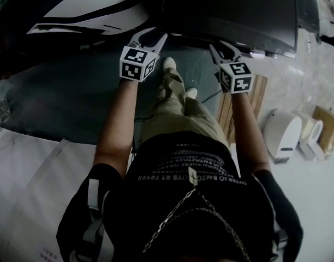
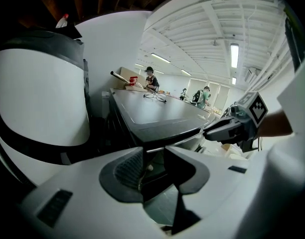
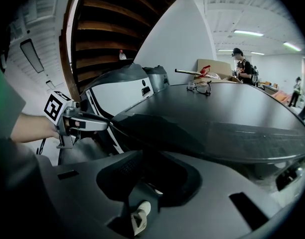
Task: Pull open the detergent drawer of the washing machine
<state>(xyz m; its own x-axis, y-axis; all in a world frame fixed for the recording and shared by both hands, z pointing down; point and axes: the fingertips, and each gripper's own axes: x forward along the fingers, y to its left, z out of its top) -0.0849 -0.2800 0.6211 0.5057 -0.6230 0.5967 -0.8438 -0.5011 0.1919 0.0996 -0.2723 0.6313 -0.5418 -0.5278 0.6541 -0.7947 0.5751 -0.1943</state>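
Note:
The washing machine is a dark unit with a flat black top, lying along the upper edge of the head view. Its front, and any detergent drawer, is not visible from here. My left gripper hovers just short of the machine's near left corner, jaws slightly apart with nothing between them. In the left gripper view, the left gripper points at that corner. My right gripper is held at the near edge further right, also open and empty. In the right gripper view, the right gripper points just below the lid.
A white machine with a black stripe stands to the left of the washer. My shoes rest on a dark floor mat. White appliances and a cardboard box sit at the right. Glasses lie on the lid.

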